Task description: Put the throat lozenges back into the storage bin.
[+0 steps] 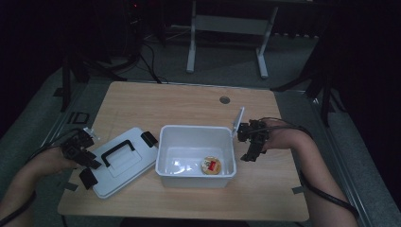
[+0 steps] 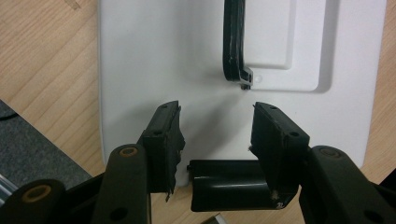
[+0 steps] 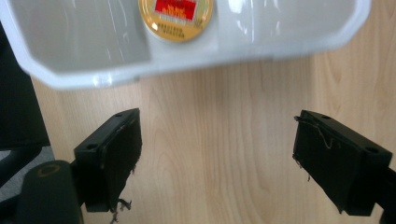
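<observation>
A white bin (image 1: pixel 196 128) stands mid-table with a round gold and red tin (image 1: pixel 211 165) on its floor. The bin's white lid (image 1: pixel 126 165) lies flat to its left, with a black handle (image 1: pixel 118 149) on top. My left gripper (image 1: pixel 90 169) is at the lid's near-left end. In the left gripper view, the left gripper (image 2: pixel 217 140) has a black latch (image 2: pixel 224 184) of the lid (image 2: pixel 163 56) between its jaws, which close on the latch's ends. My right gripper (image 1: pixel 247 144) hangs right of the bin. This right gripper (image 3: pixel 217 158) is open over bare wood, short of the bin (image 3: pixel 187 58) and tin (image 3: pixel 176 16).
A second black latch (image 1: pixel 149 138) sits at the lid's far end, next to the bin. A white flap (image 1: pixel 239 120) stands up at the bin's far right corner. A cable hole (image 1: pixel 224 100) is in the table's far part. A white desk frame (image 1: pixel 191 42) stands beyond.
</observation>
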The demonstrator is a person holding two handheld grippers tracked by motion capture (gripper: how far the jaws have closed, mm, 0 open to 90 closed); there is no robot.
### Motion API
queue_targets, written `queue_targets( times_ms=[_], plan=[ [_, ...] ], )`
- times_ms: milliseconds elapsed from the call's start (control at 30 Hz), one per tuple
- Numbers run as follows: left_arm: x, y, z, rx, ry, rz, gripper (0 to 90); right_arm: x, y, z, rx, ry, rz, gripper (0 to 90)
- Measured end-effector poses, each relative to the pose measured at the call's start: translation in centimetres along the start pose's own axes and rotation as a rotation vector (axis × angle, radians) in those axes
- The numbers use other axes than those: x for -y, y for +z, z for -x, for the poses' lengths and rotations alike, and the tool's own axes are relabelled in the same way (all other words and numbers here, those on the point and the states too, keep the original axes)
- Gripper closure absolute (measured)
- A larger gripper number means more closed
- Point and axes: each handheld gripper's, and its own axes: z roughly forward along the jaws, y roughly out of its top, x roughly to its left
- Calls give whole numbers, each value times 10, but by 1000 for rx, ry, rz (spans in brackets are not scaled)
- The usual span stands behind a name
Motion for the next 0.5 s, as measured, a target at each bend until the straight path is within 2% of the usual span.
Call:
queue_targets(
  times_ms=[133, 200, 300, 500],
  plan=[
    [-2, 1, 0, 8, 8, 13, 513, 17, 11, -2, -22, 35, 14, 151],
    [-3, 2, 0, 16, 14, 20, 513, 24, 20, -4, -34, 40, -6, 151],
    [-7, 4, 1, 18, 24, 15, 513, 34, 32, -6, -48, 55, -28, 151],
    [-14, 3, 3, 13, 42, -7, 513, 51, 46, -7, -79, 95, -36, 164]
  ],
)
